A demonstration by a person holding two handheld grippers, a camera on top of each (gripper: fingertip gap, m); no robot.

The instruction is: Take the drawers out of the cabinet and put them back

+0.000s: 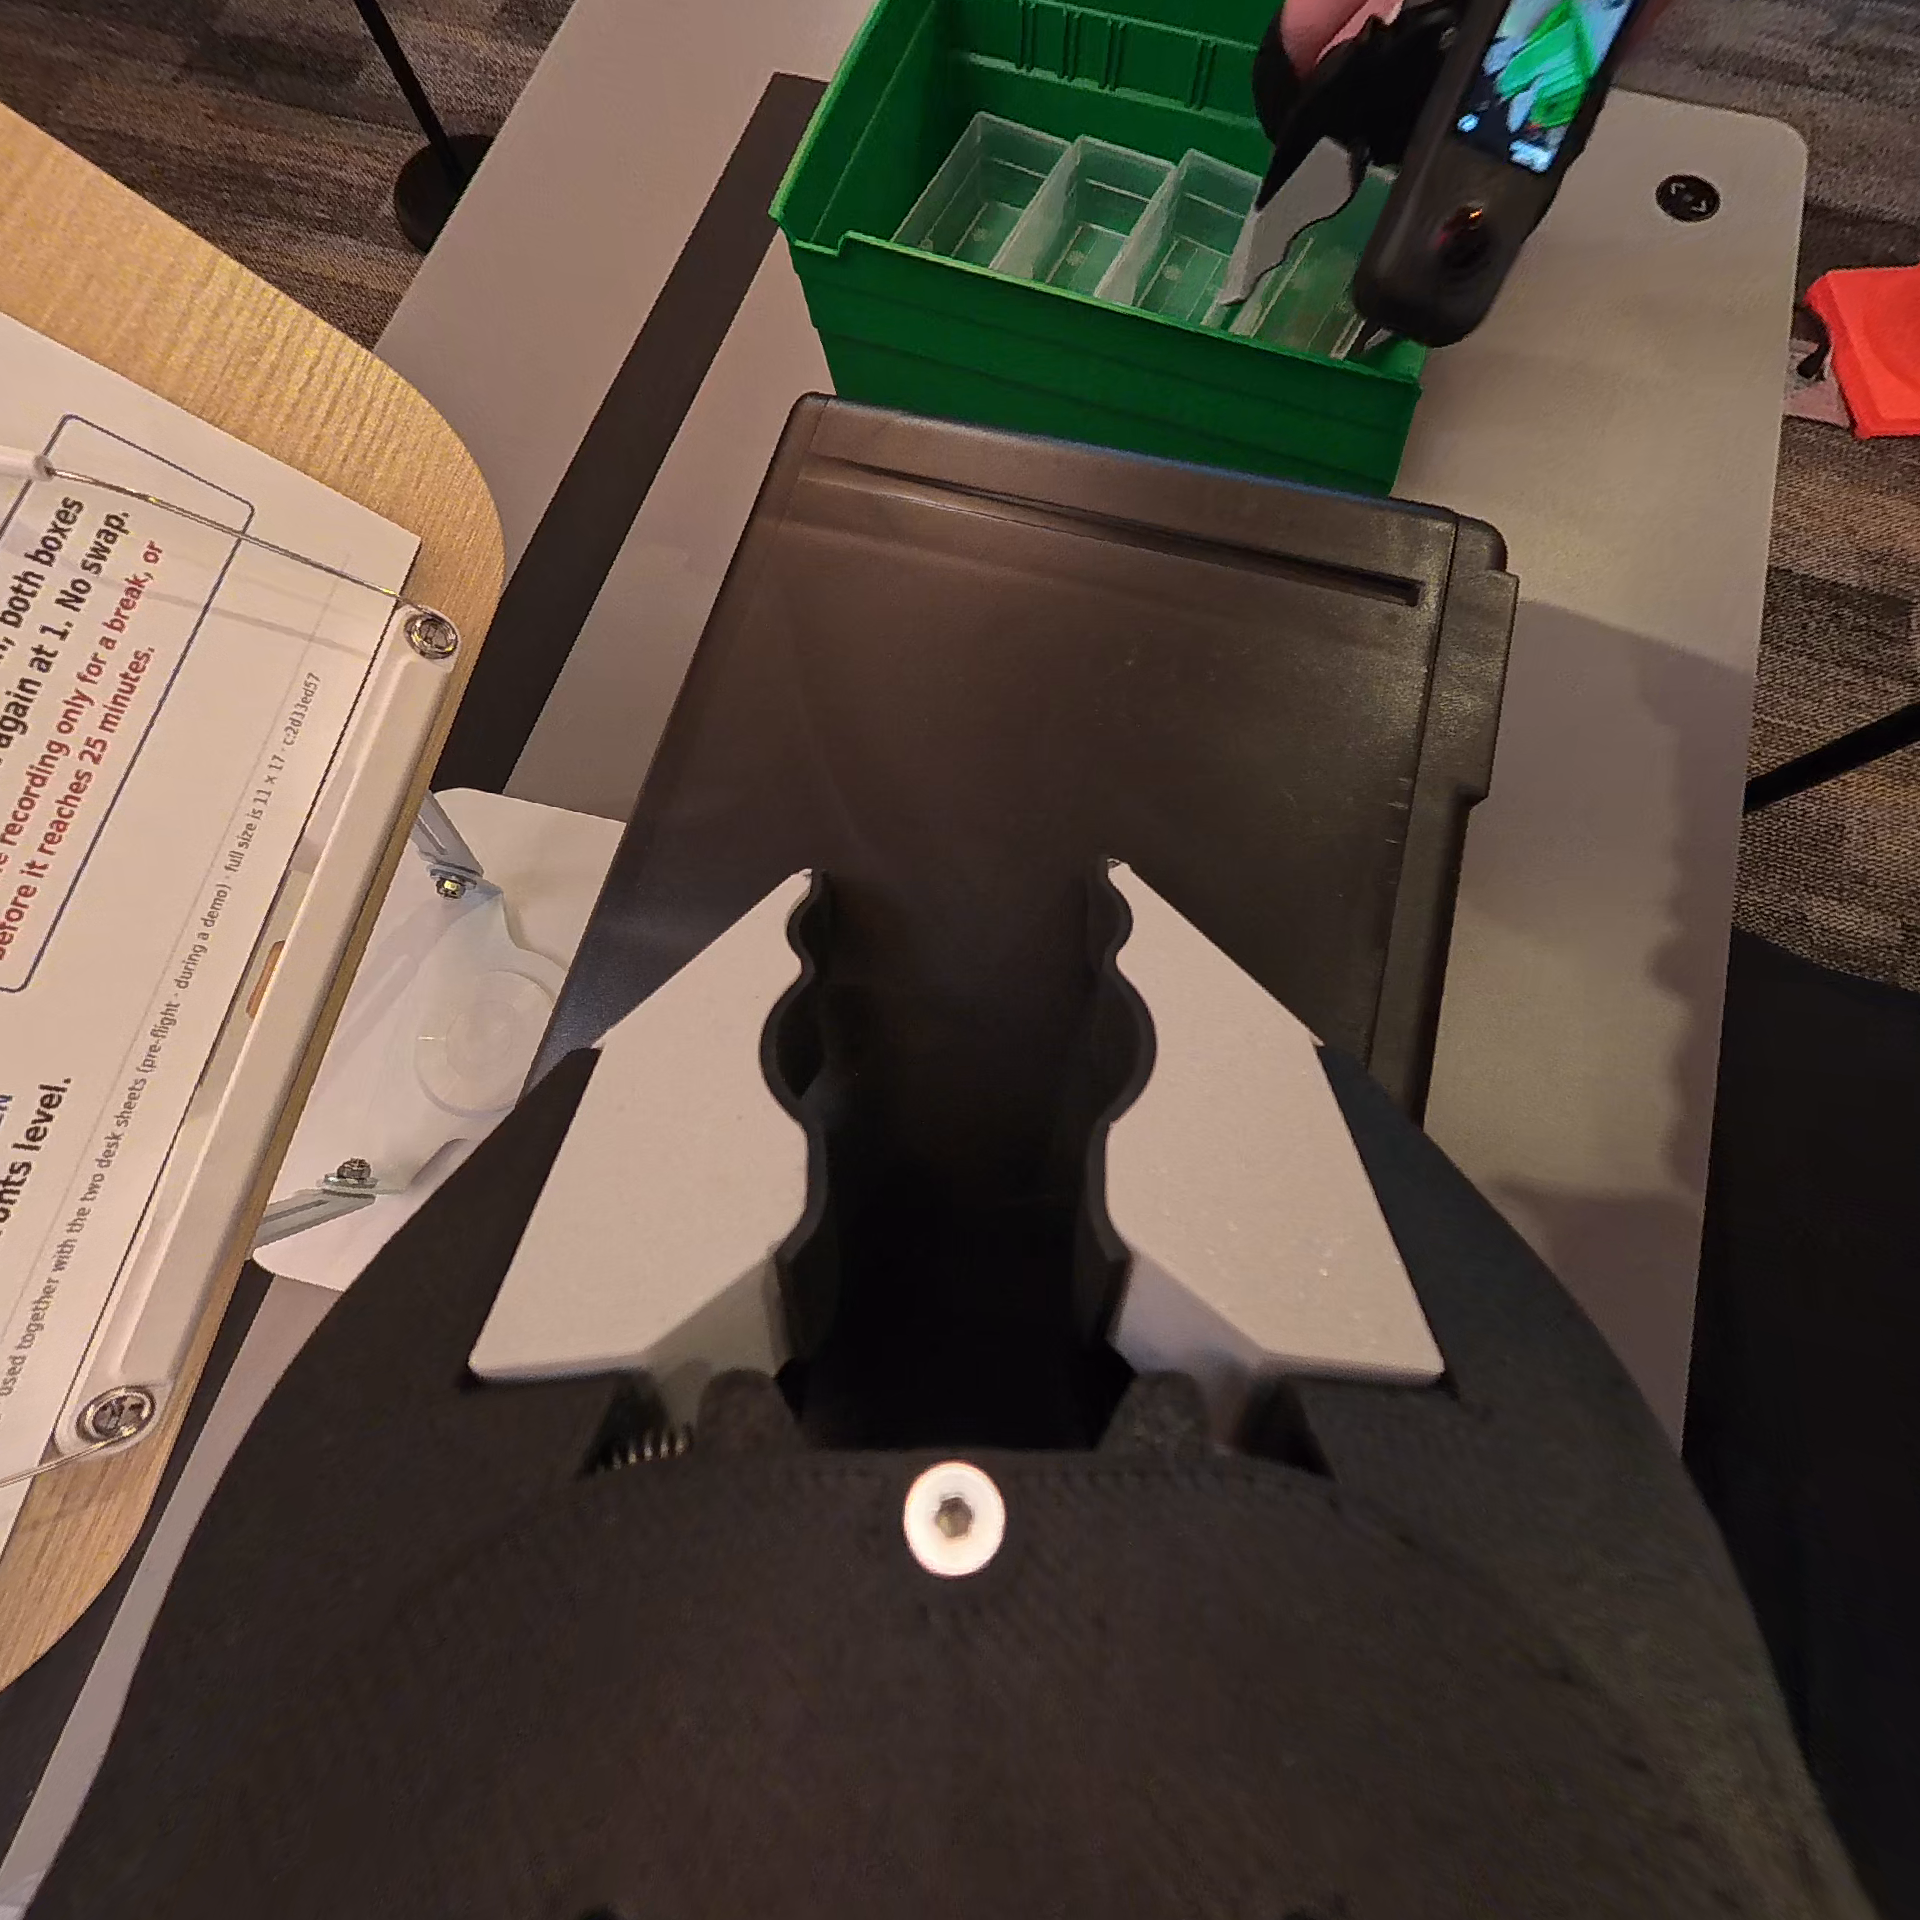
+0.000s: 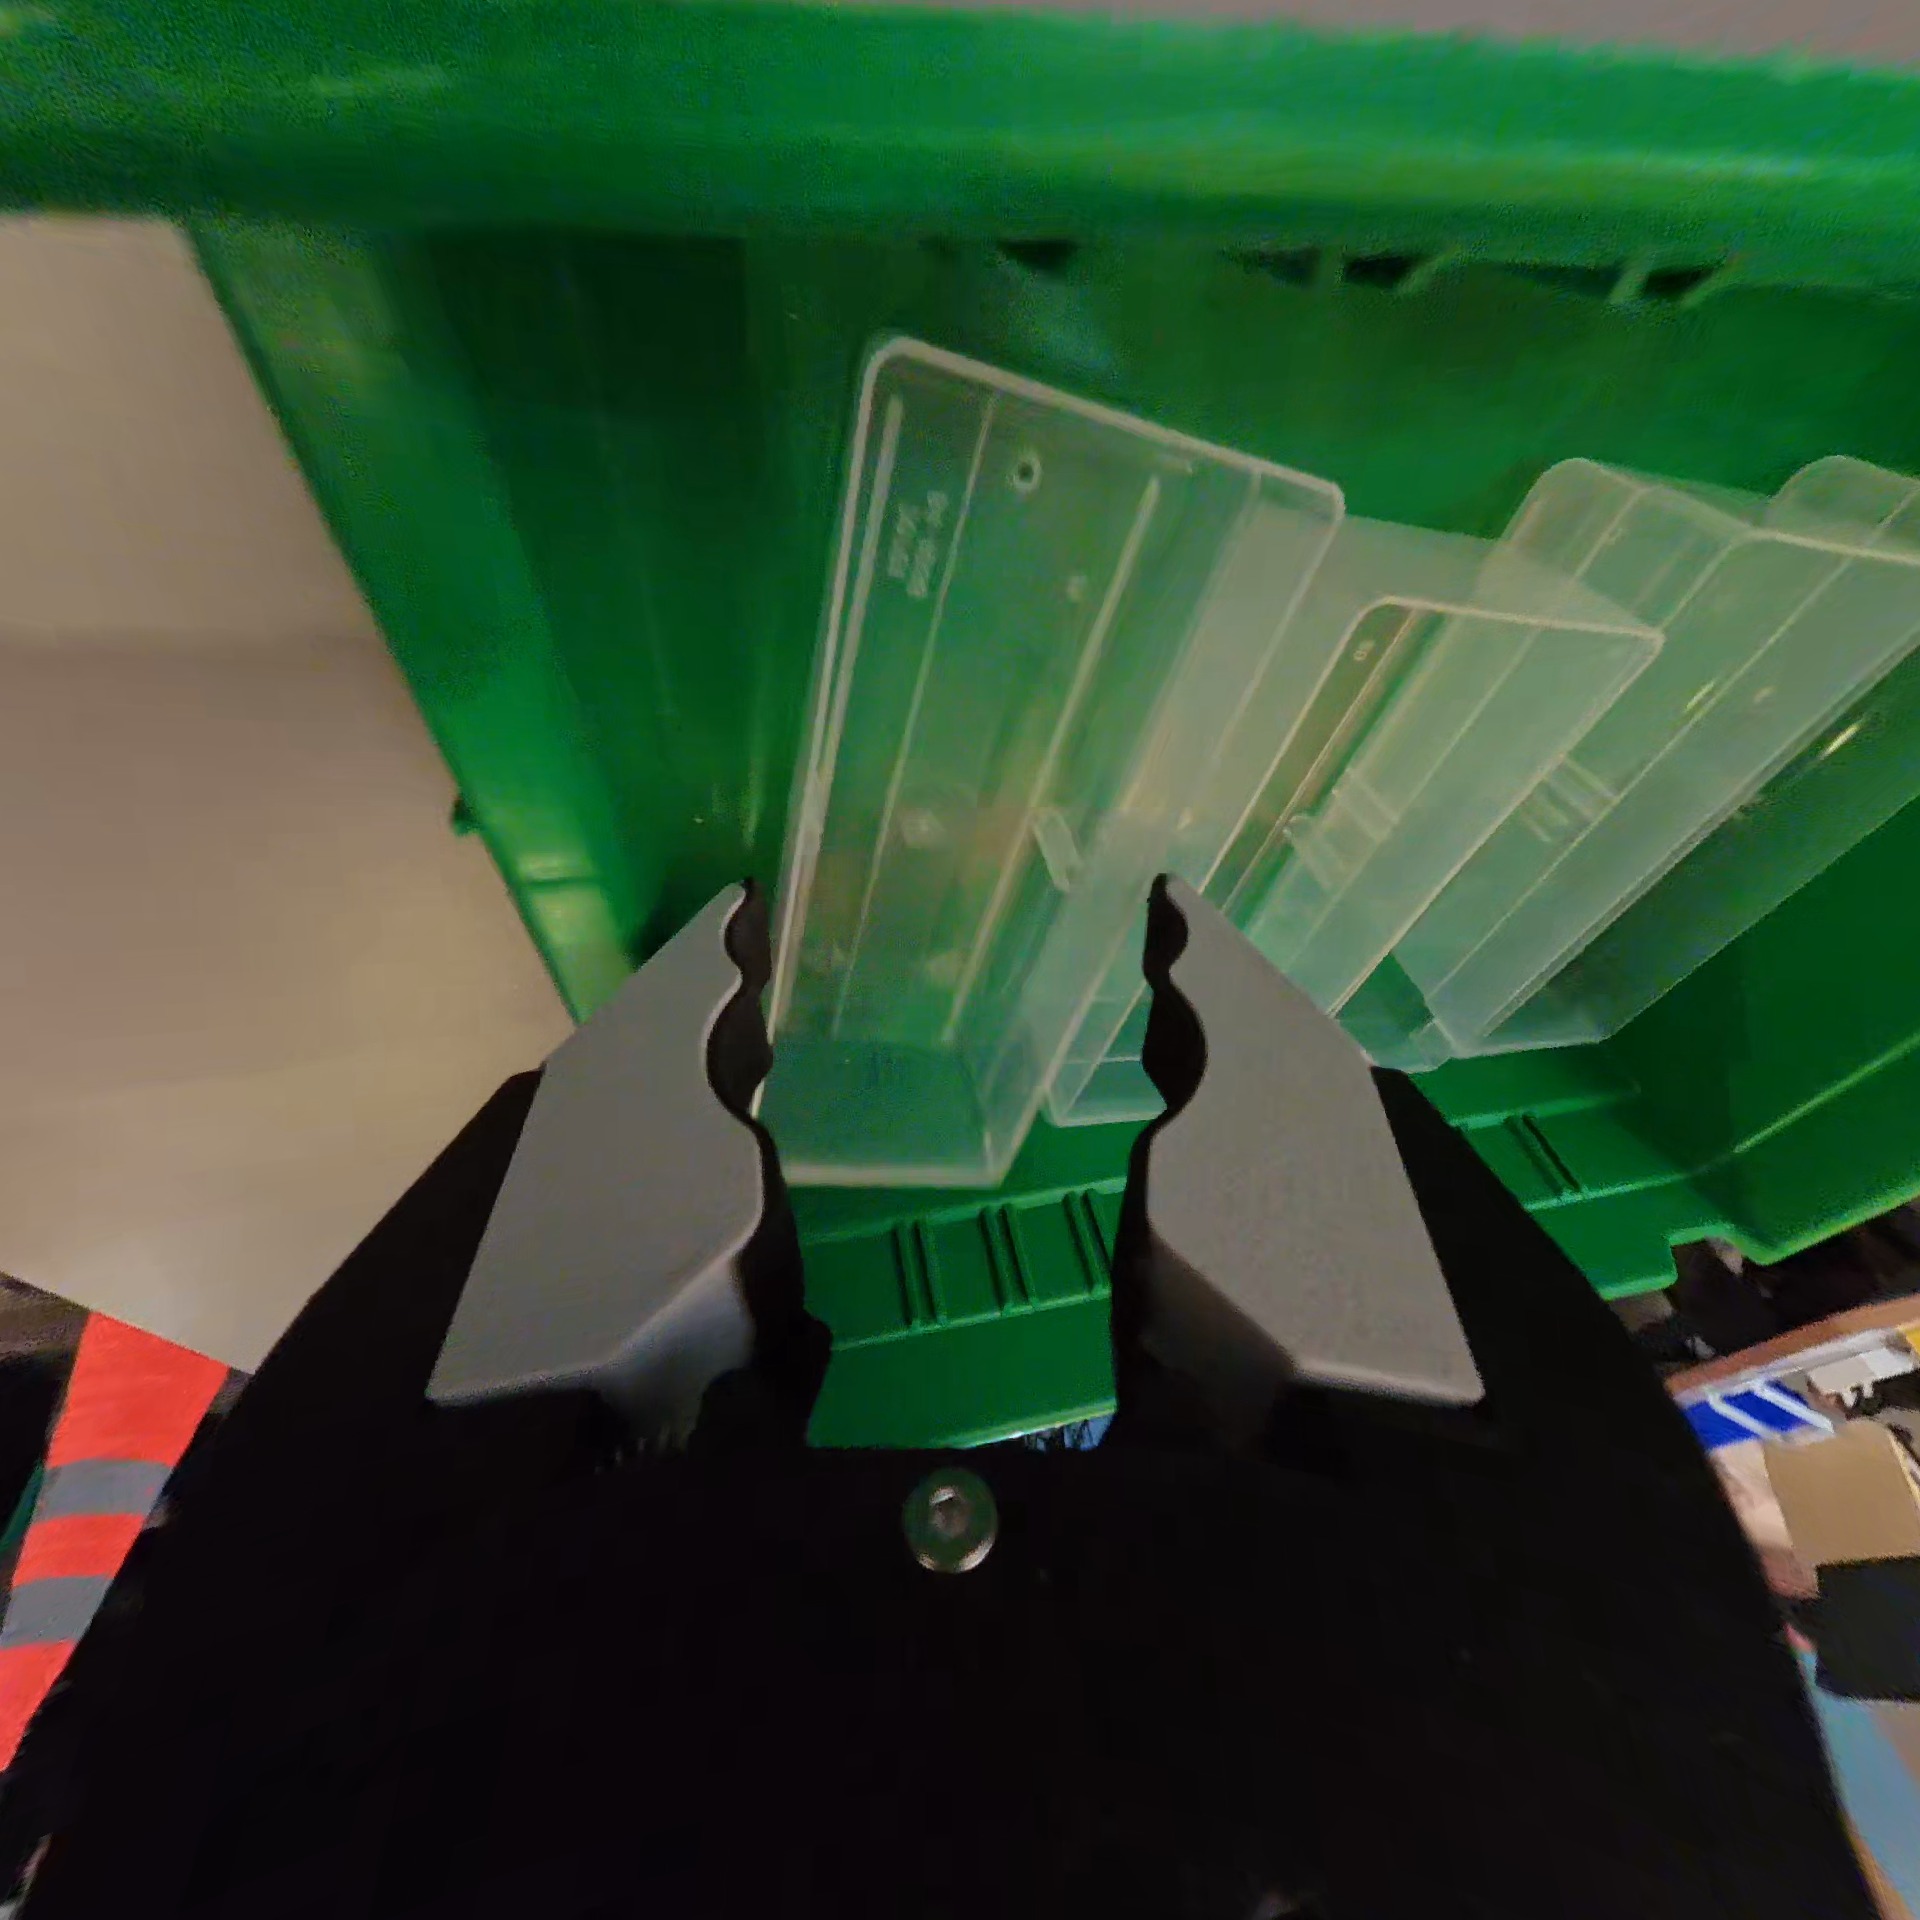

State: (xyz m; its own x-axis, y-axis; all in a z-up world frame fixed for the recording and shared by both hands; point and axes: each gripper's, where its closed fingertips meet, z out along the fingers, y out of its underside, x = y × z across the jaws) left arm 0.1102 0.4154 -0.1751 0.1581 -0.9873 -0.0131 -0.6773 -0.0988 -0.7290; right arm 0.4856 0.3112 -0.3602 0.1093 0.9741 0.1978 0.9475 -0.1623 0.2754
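A black cabinet (image 1: 1091,675) lies on the grey table, and only its smooth top face shows. My left gripper (image 1: 961,873) is open and empty, just above the cabinet's near end. Behind the cabinet stands a green bin (image 1: 1091,343) holding several clear plastic drawers (image 1: 1081,218) in a row. My right gripper (image 1: 1320,301) reaches into the bin's right end. In the right wrist view the right gripper (image 2: 954,888) is open, with its fingers on either side of the near end of the closest clear drawer (image 2: 966,675). More clear drawers (image 2: 1558,779) lean beside it inside the green bin (image 2: 935,125).
A wooden board (image 1: 260,343) with a printed sheet in a clear holder (image 1: 156,831) lies left of the cabinet. The grey table (image 1: 1621,520) runs along the right, with an orange object (image 1: 1870,343) at its edge. A red and grey striped thing (image 2: 94,1455) shows low in the right wrist view.
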